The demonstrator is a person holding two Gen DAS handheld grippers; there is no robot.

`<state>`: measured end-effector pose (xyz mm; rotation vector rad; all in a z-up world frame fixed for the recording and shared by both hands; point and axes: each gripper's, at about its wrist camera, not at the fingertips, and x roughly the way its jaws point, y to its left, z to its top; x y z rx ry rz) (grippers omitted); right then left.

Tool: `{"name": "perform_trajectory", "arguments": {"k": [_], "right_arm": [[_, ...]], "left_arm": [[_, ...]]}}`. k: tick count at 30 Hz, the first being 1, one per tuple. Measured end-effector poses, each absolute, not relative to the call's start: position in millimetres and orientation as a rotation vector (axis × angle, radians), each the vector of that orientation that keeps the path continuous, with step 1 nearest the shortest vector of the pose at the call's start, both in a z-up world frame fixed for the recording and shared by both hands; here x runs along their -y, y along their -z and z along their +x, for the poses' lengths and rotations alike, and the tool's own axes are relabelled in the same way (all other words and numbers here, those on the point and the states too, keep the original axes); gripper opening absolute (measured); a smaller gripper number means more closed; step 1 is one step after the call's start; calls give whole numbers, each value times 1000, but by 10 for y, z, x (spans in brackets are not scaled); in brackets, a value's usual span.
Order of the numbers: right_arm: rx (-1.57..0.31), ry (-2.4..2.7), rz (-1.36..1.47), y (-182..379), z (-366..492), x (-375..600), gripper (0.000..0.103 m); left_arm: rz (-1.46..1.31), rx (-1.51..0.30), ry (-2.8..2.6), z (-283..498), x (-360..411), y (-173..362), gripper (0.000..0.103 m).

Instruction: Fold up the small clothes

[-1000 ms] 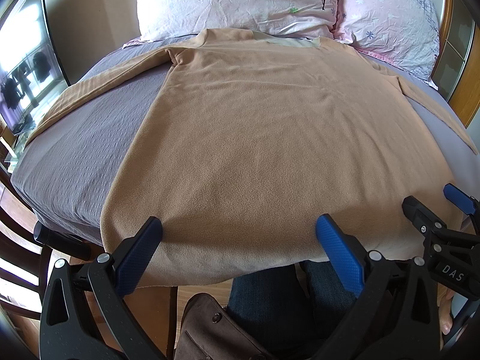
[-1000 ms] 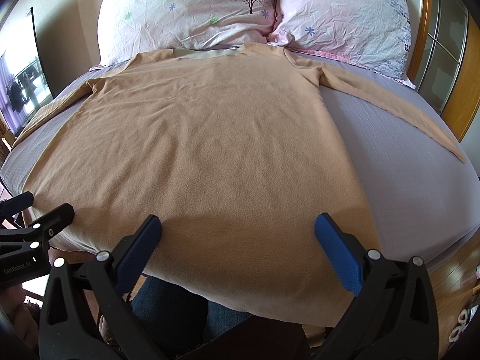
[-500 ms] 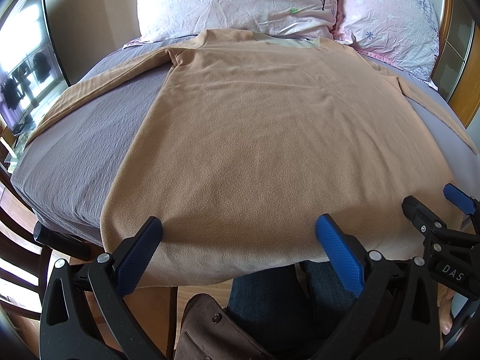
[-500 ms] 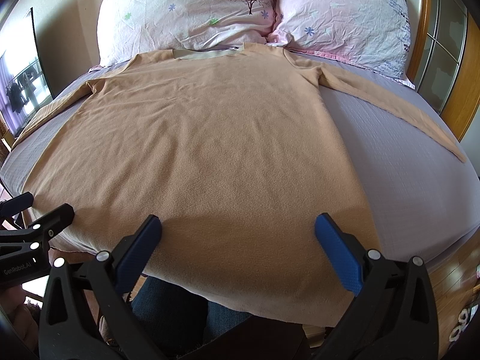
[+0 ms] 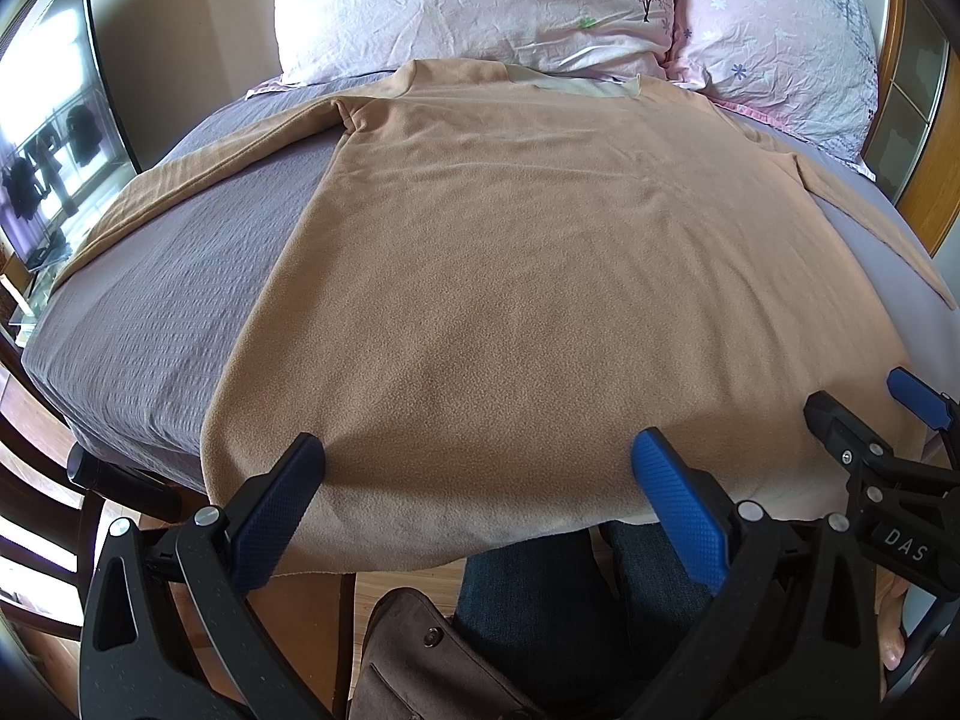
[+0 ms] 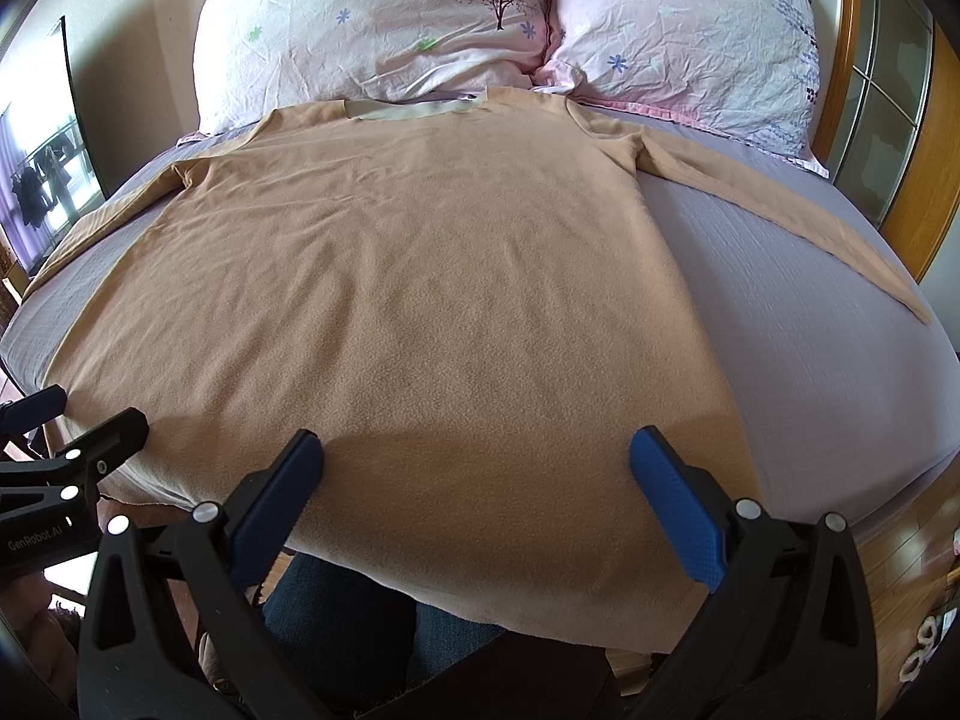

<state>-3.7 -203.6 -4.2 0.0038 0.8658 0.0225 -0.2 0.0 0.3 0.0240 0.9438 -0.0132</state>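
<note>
Tan long-sleeved shirt [image 5: 528, 276] is lying flat, front down or up cannot be told, on the grey-sheeted bed [image 5: 156, 312]. Collar is pointing to 12 o'clock, toward the two floral pillows [image 6: 384, 30]; hem [image 6: 540, 594] is draping off the near edge of the bed at 6 o'clock, over the person's knees. Long axis of the body is running 6 to 12, straight away from both claws.

Left claw [image 5: 480, 498] is hovering over the hem's left half, jaws spread wide, gripping nothing. Right claw [image 6: 474, 498] is hovering over the hem's right half, likewise spread and empty. Each claw is showing at the edge of the other's view, so the two are sitting side by side along the hem line.

Sleeves are lying stretched out on the sheet: left sleeve [image 5: 198, 180] trailing to about 9 o'clock, right sleeve [image 6: 798, 210] trailing to about 3 o'clock. Each sleeve is sitting on its own claw's side, well apart from it.

Judgement: no fold started. The hem is the nearest edge to both claws; a lengthwise fold would be carrying it toward 12, while a sleeve fold would be calling for a reach out sideways first.
</note>
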Motion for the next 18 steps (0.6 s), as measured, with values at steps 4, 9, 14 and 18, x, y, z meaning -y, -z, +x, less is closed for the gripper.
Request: {"name": "perform_trajectory", "arguments": {"k": [4,9,14,18], "right_arm": [[-865,-22,4,38,-34,2032,101],[-862,-22,4,27,-6,2021,101],[-784,-104,1,22,0,2099,101],[-710,-41,225,-255,159,2887,101]], "left_arm": [[24,-943,13,-2,0,-3,102],[24,-943,13,-1,0,-4,102],[28,-902,15,-51,11,-45,102],[56,-876,35,-77,12,-59,102]]}}
